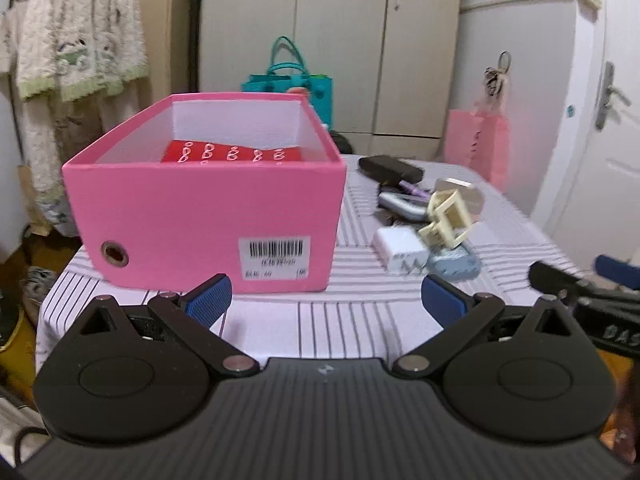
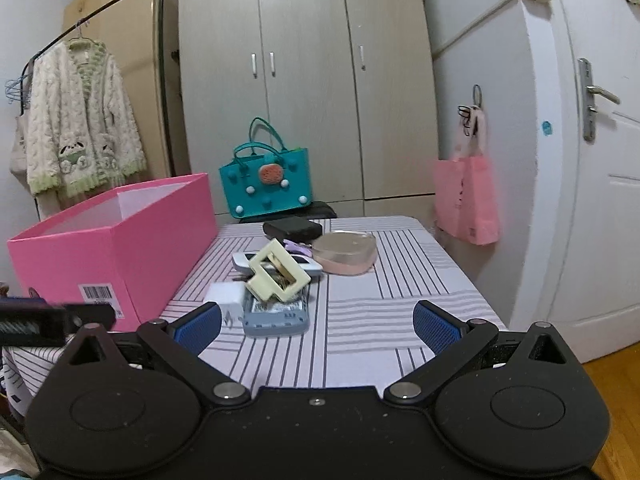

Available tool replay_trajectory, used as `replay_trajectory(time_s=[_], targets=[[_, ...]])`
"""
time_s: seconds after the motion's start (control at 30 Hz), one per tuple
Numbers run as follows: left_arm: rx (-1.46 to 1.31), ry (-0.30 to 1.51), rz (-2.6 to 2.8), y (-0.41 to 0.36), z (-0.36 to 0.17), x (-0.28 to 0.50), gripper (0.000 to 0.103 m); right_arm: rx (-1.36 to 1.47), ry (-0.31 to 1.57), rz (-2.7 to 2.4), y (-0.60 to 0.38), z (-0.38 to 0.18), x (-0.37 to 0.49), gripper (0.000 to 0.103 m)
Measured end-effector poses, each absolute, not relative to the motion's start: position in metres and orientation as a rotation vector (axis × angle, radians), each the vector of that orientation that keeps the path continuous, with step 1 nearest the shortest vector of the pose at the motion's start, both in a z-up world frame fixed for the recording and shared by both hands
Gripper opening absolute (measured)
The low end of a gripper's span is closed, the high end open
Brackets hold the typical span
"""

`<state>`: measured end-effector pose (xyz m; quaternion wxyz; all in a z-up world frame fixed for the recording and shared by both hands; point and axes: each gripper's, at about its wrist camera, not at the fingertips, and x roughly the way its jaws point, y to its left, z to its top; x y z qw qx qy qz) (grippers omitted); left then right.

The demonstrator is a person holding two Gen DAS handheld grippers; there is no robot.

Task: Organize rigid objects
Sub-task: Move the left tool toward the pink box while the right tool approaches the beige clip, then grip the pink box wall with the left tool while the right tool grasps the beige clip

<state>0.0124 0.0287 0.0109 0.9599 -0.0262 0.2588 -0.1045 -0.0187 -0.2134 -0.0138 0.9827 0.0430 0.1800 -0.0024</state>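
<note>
A pink box [image 1: 208, 216] stands on the striped table, also in the right wrist view [image 2: 116, 248]; a red packet [image 1: 232, 154] lies inside it. To its right is a pile: a cream hair claw [image 1: 446, 220] [image 2: 278, 270], a white charger [image 1: 400, 250] [image 2: 226, 296], a light blue device [image 1: 454, 264] [image 2: 276, 316], a black case [image 1: 390, 167] [image 2: 292, 228], a pink round compact [image 2: 346, 254] and a white phone [image 2: 248, 262]. My left gripper [image 1: 326, 302] is open and empty, just before the box. My right gripper [image 2: 318, 326] is open and empty, just before the pile.
The table's striped cloth [image 2: 360, 344] ends close on the right. A teal bag [image 2: 266, 178] stands behind the table before a wardrobe. A pink bag [image 2: 466, 200] hangs on the right wall beside a white door. A fluffy cardigan [image 2: 80, 136] hangs at the left.
</note>
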Motion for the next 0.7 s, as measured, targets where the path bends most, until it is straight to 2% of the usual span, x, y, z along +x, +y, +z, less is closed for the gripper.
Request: replay_trajectory(time_s=[0.17,0.4,0.7], targets=[[-0.067,0.51,-0.252,0.052,0.048,0.019,0.102,0.158,0.454,0.021,-0.219,-0.008,0.006,0.1],[0.078,0.508,-0.27,0.084,0.092,0.049,0.1,0.178,0.538,0.089,-0.203,-0.009,0.036,0.093],[0.152,0.613,-0.196,0.123,0.11,0.117,0.1,0.224,0.61,0.12,-0.203,-0.008,0.073,0.089]])
